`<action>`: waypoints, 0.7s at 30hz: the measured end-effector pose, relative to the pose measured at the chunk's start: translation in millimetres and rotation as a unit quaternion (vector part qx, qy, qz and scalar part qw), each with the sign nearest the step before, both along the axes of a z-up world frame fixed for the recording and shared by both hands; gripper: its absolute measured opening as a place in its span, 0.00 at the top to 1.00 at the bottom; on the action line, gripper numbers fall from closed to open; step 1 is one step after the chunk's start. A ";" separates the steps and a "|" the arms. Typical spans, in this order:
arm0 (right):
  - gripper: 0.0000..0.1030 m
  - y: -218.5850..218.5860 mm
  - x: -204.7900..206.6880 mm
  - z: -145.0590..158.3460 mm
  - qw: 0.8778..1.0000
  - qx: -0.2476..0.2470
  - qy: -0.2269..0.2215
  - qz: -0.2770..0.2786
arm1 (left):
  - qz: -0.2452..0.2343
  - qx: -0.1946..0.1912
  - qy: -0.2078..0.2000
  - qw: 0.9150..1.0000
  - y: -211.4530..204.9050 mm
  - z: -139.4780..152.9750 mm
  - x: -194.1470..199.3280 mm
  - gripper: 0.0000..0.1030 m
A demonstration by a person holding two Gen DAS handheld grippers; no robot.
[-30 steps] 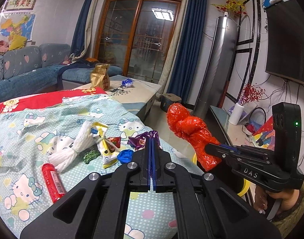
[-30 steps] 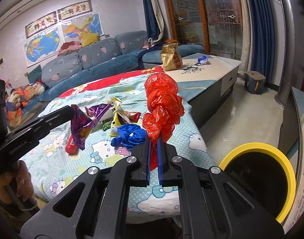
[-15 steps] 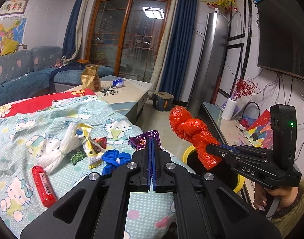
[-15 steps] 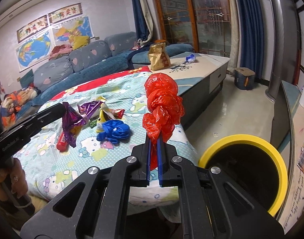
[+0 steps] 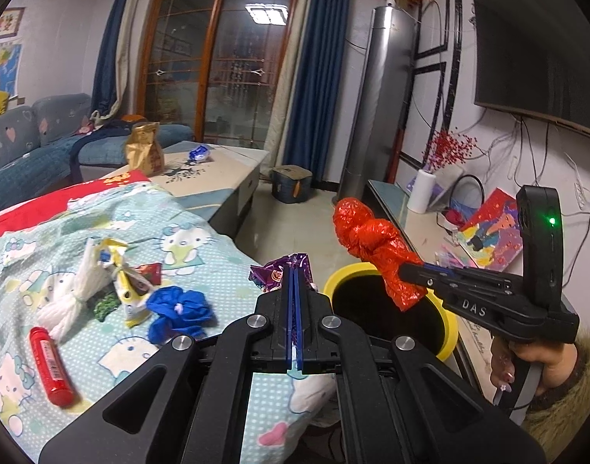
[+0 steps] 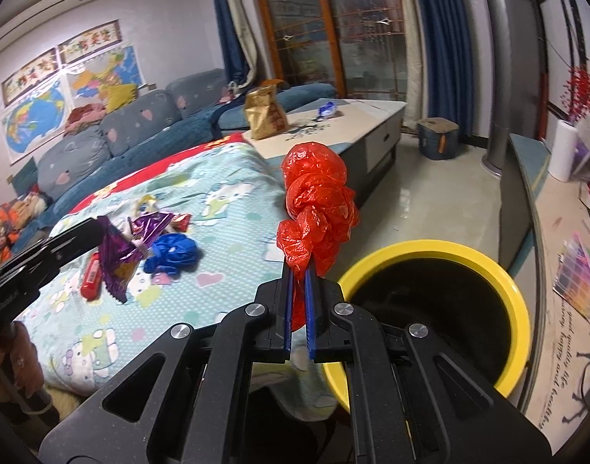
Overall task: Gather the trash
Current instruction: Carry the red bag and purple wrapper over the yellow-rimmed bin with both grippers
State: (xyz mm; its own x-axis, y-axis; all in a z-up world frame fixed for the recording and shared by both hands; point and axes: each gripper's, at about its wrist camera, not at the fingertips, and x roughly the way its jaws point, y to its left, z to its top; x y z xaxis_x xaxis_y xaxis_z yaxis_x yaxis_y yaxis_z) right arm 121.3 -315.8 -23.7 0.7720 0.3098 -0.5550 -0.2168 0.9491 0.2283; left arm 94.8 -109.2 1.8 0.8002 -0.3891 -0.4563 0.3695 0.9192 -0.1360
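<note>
**A:** Left wrist view first: what lay around your grippers?

**B:** Left of my left gripper (image 5: 293,270) the trash was spread on the cartoon-print blanket (image 5: 202,247): a blue plastic bag (image 5: 178,309) nearest, then a yellow wrapper (image 5: 130,290), a white knotted bundle (image 5: 74,294) and a red tube (image 5: 51,367) farthest out. Beyond my fingers stood a low table (image 5: 225,178) with a gold bag (image 5: 144,154) on it. Nothing stood between either gripper and the bin.

**A:** And the bin?

**B:** A yellow-rimmed trash bin (image 6: 511,282) stood on the floor just right of the blanket's edge, below and right of my right gripper (image 6: 299,270). Its inside was black; I could not tell what it held.

**A:** What were you carrying?

**B:** My left gripper was clamped tight on a purple foil wrapper (image 5: 273,272), which stuck out above the fingertips. My right gripper was pinched on the tail of a crumpled red plastic bag (image 6: 318,208), the bulk standing above the fingers, beside the bin's near rim.

**A:** How did your hands sit?

**B:** Both grippers pointed forward and slightly down. My right hand (image 5: 534,359) gripped the handle under its tool.
</note>
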 end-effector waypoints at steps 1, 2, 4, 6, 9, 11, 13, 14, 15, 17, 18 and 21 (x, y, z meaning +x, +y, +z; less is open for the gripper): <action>0.97 -3.1 -0.3 -1.4 1.000 0.000 0.001 -0.005 | -0.004 0.001 0.001 1.000 -3.3 -1.4 0.3 0.99; 0.97 -6.2 -0.7 -2.8 1.000 0.001 0.003 -0.010 | -0.007 0.002 0.002 1.000 -5.3 -2.0 0.2 0.99; 0.97 -11.8 -1.3 -5.3 1.000 0.004 0.006 -0.018 | -0.012 0.004 0.003 1.000 -10.5 -3.7 -0.2 0.99; 0.97 -18.4 -1.5 -7.6 1.000 0.008 0.008 -0.028 | -0.019 0.006 0.004 1.000 -16.6 -4.8 0.3 0.99; 0.97 -26.4 -1.6 -9.5 0.999 0.010 0.010 -0.038 | -0.030 0.012 0.004 0.999 -25.6 -7.0 -0.3 0.99; 0.97 -32.1 -2.2 -12.7 0.999 0.012 0.013 -0.044 | -0.038 0.015 0.005 0.999 -31.5 -8.0 0.2 0.99; 0.97 -37.4 -2.4 -15.7 0.999 0.014 0.015 -0.051 | -0.045 0.018 0.005 0.999 -36.9 -8.8 0.5 0.99; 0.97 -39.8 -2.8 -17.2 0.998 0.014 0.016 -0.054 | -0.049 0.020 0.004 0.999 -40.5 -9.4 0.6 0.99; 0.97 -41.8 -2.6 -18.1 0.998 0.014 0.017 -0.057 | -0.052 0.022 0.004 0.998 -43.4 -9.4 0.2 0.99; 0.97 -45.4 -2.1 -19.8 0.998 0.016 0.019 -0.063 | -0.059 0.025 0.004 0.998 -49.6 -10.6 0.2 0.99; 0.97 -47.7 -2.5 -20.8 0.998 0.016 0.020 -0.066 | -0.063 0.027 0.004 0.998 -52.7 -11.1 0.4 0.99; 0.97 -55.2 -3.1 -23.4 0.997 0.019 0.023 -0.075 | -0.073 0.031 0.006 0.997 -61.1 -13.5 0.8 0.99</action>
